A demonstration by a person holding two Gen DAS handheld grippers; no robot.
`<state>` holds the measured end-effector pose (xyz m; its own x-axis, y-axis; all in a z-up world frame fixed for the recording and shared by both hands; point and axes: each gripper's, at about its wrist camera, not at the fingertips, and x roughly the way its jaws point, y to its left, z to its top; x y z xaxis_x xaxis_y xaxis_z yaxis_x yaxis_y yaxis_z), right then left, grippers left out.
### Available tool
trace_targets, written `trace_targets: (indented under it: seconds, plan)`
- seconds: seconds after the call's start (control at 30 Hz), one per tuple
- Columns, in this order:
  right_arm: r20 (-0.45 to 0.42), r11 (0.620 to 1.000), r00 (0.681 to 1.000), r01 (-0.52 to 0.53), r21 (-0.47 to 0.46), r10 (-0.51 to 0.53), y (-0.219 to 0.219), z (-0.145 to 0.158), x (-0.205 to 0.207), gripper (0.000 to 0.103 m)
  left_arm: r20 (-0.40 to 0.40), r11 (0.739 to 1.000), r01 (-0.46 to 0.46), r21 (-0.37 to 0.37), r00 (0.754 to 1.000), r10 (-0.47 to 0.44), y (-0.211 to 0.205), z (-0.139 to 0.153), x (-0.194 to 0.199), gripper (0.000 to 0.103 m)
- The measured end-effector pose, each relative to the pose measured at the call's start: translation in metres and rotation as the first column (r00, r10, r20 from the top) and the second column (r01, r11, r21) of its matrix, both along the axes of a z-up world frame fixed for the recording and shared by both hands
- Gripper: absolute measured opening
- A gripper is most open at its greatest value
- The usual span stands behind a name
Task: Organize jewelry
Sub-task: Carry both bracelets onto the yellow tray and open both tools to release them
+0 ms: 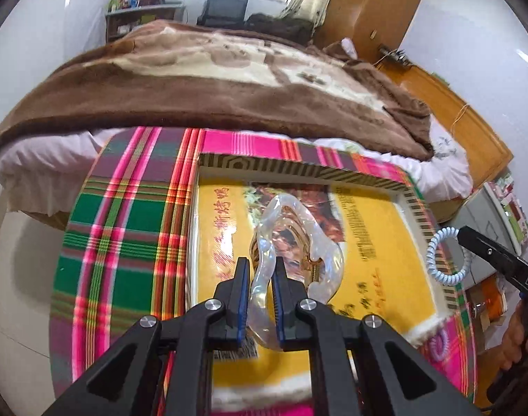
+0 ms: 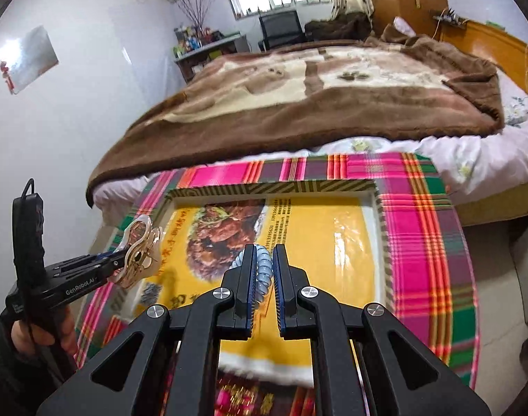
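Note:
My left gripper (image 1: 260, 263) is shut on a clear hair claw clip (image 1: 295, 239) with a gold spring and holds it above the yellow-bottomed box (image 1: 385, 228). The clip also shows in the right wrist view (image 2: 139, 253), at the box's left edge. My right gripper (image 2: 264, 251) is shut on a pale blue spiral hair tie (image 2: 262, 270) and holds it above the box (image 2: 333, 228). In the left wrist view the hair tie (image 1: 448, 256) hangs from the right gripper at the box's right rim.
The box sits on a table with a pink and green plaid cloth (image 1: 125, 235). A purple hair tie (image 1: 439, 345) lies on the cloth by the box's near right corner. A bed with a brown blanket (image 1: 212, 83) stands just behind the table.

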<state>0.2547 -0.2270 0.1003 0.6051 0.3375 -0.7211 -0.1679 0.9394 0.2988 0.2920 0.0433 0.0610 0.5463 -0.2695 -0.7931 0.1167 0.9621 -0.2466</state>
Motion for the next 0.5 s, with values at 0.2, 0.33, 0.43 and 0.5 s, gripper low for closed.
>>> trace_targets:
  seconds: [0.2,0.33,0.43,0.5]
  plan:
    - [-0.106,1.0,0.994,0.005,-0.013,-0.006,0.005,-0.038,0.049,0.01,-0.053,1.0,-0.004,-0.014,0.999,0.003,0.0,-0.022,0.034,0.013]
    - [-0.131,0.999,0.991,0.0,-0.048,-0.007,0.012,-0.05,0.071,0.01,-0.046,1.0,-0.012,0.001,0.999,0.012,-0.001,-0.028,0.05,0.013]
    - [-0.142,0.998,0.99,-0.008,-0.066,-0.001,0.017,-0.054,0.081,0.01,-0.057,1.0,-0.024,0.0,0.998,0.024,0.0,-0.032,0.057,0.013]
    - [-0.142,0.996,0.99,-0.007,-0.086,-0.005,0.019,-0.056,0.086,0.01,-0.057,1.0,-0.023,0.011,0.998,0.024,-0.002,-0.034,0.06,0.013]
